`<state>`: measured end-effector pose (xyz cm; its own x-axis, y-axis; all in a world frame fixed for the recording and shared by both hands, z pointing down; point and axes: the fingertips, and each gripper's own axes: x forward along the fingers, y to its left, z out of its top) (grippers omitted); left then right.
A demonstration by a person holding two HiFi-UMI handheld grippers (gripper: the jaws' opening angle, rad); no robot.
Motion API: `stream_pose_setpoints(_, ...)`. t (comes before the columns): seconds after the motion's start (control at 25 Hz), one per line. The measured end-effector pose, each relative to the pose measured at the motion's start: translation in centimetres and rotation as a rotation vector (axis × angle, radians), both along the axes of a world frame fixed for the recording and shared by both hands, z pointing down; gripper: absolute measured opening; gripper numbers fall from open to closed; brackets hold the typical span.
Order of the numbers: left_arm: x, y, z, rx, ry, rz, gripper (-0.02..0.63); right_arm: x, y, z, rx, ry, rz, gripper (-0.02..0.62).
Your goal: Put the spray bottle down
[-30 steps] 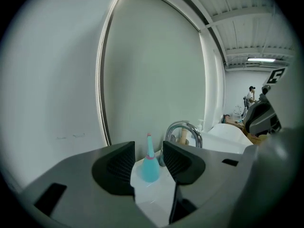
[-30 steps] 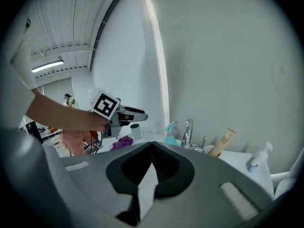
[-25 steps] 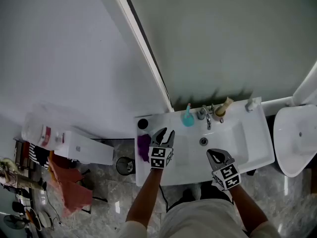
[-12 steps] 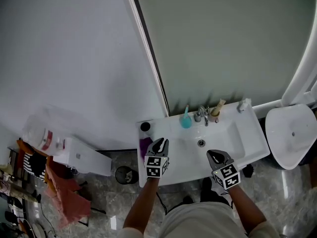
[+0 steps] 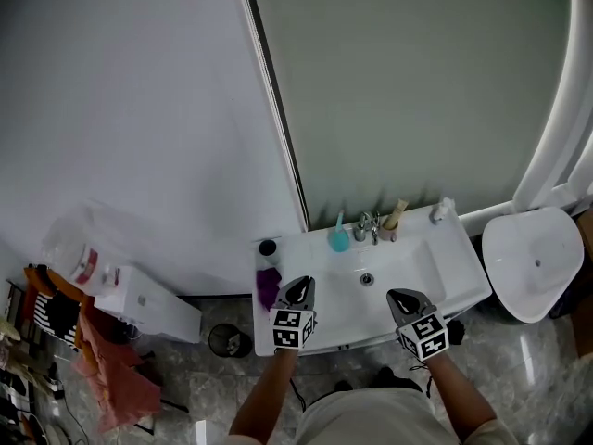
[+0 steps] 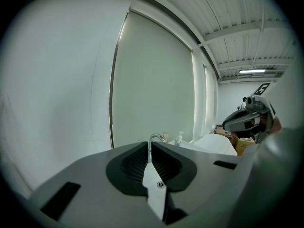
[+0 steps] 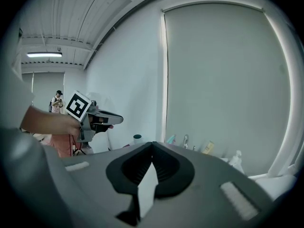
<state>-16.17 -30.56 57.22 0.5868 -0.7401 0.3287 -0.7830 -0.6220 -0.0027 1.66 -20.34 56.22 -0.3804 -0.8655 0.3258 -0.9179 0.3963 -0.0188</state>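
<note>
Change against the earlier pictures: in the head view both grippers now sit lower over the near rim of the sink (image 5: 451,260), drawn back from the basin, and the sink itself lies smaller and higher in the frame. The left gripper (image 5: 298,284), whose jaws stood well apart a second ago, shows them closing to a thin slit with nothing between them. The left gripper view confirms this, with only the distant faucet (image 6: 152,139) visible through the gap. Right gripper (image 5: 401,297): jaws clenched tip to tip, empty, as in the earlier pictures. Spray bottle (image 5: 339,238): teal, upright at the back of the sink just left of the faucet (image 5: 367,223), well apart from both grippers and untouched. It appears again in the right gripper view as a small teal shape (image 7: 171,139) beyond the jaws. Pose: two forearms reach up from the bottom of the head view, one gripper left of centre and one right of centre, both pointing toward the wall, marker cubes facing the camera. Each is raised and aims only slightly downward, so its own view takes in wall and ceiling. Also present: purple cloth (image 5: 268,286) at the left end of the sink, beside the left gripper; white pump bottle (image 5: 441,211) at the back right corner; toilet (image 5: 530,260) at right.
</note>
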Motion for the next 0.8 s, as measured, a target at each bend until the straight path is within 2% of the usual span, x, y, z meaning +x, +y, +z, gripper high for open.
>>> stream_pose_setpoints(0.28,1.4,3.1,-1.9,0.000,0.014,-0.028,0.016,2.1,0.7,-1.0,0.011,-0.019,-0.041,0.011)
stream_pose_setpoints(0.56,3.2,6.8,-5.2,0.022,0.061,-0.060,0.006,4.5,1.6,-2.0,0.012,-0.057,-0.075,0.011)
stream_pose_setpoints(0.8,4.0,9.0,-6.8,0.042,0.089,-0.083,0.006,6.0,1.9,-3.6,0.049,-0.099,-0.090,0.011)
